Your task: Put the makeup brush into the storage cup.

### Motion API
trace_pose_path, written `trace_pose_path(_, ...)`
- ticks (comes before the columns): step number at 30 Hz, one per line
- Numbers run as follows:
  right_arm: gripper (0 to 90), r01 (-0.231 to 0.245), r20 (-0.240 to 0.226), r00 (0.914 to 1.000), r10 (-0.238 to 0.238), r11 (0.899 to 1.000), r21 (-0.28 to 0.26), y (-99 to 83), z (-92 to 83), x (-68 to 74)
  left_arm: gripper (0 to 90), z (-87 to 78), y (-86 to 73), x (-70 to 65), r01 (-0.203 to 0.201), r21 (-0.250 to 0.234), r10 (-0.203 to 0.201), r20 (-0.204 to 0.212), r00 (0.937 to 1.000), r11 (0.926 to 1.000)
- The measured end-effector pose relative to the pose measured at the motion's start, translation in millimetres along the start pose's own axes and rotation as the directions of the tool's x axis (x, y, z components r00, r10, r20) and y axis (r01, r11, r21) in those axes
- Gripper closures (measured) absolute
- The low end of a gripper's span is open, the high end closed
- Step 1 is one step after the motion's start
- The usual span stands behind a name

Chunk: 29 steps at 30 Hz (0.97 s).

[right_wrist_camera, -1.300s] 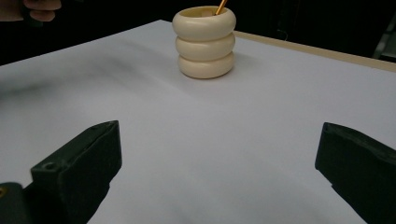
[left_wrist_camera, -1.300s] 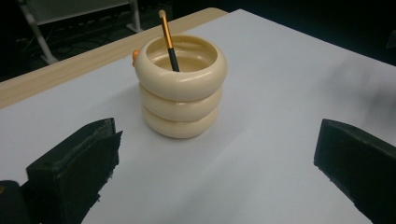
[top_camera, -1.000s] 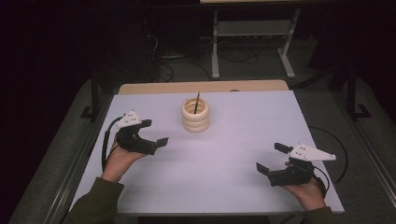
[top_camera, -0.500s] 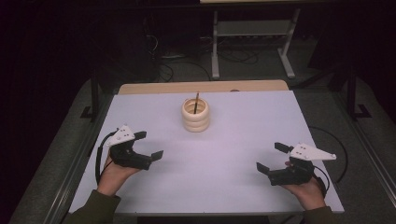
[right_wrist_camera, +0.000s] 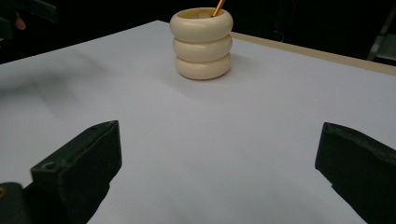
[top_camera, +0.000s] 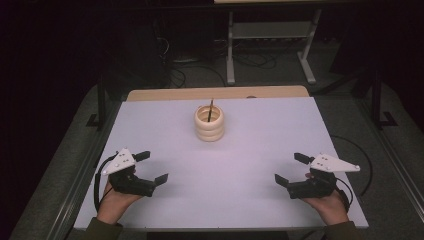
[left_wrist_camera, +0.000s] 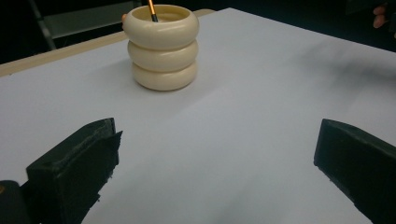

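On the white worktop (top_camera: 250, 190), the cream ringed holder (top_camera: 209, 123) stands at twelve o'clock with its pencil (top_camera: 210, 107) inside, untouched. Left tongs (top_camera: 149, 167) at eight o'clock and right tongs (top_camera: 289, 168) at four o'clock are both spread and empty; all handling seems still ahead.

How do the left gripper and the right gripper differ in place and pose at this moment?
The left gripper sits near the table's left edge, jaws pointing right; the right gripper sits near the right edge, jaws pointing left. The left lies slightly nearer the ribbed cream holder. Both are open, hand-held, empty and low over the table.
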State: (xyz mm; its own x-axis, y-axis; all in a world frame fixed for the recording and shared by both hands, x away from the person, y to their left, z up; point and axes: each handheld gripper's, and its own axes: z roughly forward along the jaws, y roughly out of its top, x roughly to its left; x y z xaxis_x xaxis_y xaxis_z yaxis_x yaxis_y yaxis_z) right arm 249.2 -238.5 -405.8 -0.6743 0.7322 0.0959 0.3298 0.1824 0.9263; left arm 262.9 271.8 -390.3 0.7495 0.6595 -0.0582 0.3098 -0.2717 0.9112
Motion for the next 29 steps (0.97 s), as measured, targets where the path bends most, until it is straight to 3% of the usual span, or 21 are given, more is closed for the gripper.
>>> trace_pose_path(8, 0.0, -0.005, 0.003, 1.0, 0.005, 1.0, 0.0, -1.0, -0.2, 0.1, 0.0, -9.1, -13.3, -3.7, 0.003, -0.013, -0.003, -0.001, 1.0, 0.9999)
trace_pose_path(13, 0.0, -0.001, 0.006, 1.0, 0.001, 1.0, 0.0, -2.0, -1.0, -0.3, 0.0, -8.7, -21.7, -4.7, 0.008, 0.004, -0.008, 0.008, 0.9999, 1.0)
trace_pose_path(29, 0.0, 0.003, 0.013, 0.9999, -0.003, 1.0, -0.008, -3.3, -3.2, 0.3, 0.0, -3.5, -22.8, -6.0, 0.004, 0.018, -0.005, 0.029, 0.9996, 0.9998)
